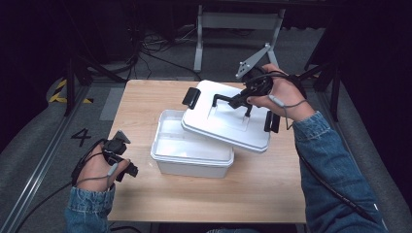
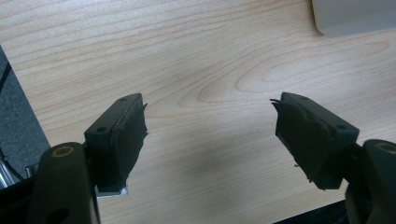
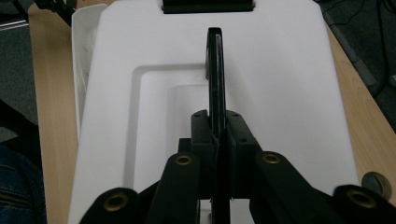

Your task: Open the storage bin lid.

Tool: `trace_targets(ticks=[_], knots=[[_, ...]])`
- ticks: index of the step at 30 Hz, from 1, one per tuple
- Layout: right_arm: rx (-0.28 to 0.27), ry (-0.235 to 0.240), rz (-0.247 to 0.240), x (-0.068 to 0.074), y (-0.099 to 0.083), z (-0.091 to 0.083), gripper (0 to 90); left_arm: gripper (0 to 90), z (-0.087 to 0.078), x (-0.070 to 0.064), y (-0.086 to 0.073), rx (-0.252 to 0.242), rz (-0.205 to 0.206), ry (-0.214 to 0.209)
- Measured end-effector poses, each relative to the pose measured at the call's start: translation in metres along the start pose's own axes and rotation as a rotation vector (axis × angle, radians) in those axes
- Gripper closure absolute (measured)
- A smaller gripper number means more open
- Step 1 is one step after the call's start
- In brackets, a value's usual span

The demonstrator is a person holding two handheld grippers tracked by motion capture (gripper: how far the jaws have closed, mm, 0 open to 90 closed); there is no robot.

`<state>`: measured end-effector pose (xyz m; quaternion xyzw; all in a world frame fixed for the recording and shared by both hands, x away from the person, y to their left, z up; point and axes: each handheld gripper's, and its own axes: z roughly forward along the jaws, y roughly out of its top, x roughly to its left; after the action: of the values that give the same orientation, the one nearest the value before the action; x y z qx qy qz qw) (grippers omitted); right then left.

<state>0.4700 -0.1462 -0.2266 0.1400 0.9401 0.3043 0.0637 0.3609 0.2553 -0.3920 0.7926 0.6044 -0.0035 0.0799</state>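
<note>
A white plastic box stands on the wooden table. Its white lid hangs tilted above the box's right part, offset toward the back right. The lid has black latches at both ends and a black handle on top. My right gripper is shut on that handle; in the right gripper view the handle runs straight out from between the closed jaws of the gripper over the lid. My left gripper rests low at the table's front left, open, with nothing between its fingers.
A corner of the box shows at the top right of the left gripper view. A metal stand and cables lie on the floor beyond the table. A floor marking "4" lies left of the table. A small round object sits by the lid's edge.
</note>
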Motion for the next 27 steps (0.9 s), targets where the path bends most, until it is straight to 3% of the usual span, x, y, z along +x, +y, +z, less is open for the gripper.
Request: trace_targets(ticks=[27], knots=[[-0.012,-0.114,0.171,-0.033,-0.082,-0.049,84.5,25.3,0.003,-0.002,0.001,0.012,0.002,0.001]])
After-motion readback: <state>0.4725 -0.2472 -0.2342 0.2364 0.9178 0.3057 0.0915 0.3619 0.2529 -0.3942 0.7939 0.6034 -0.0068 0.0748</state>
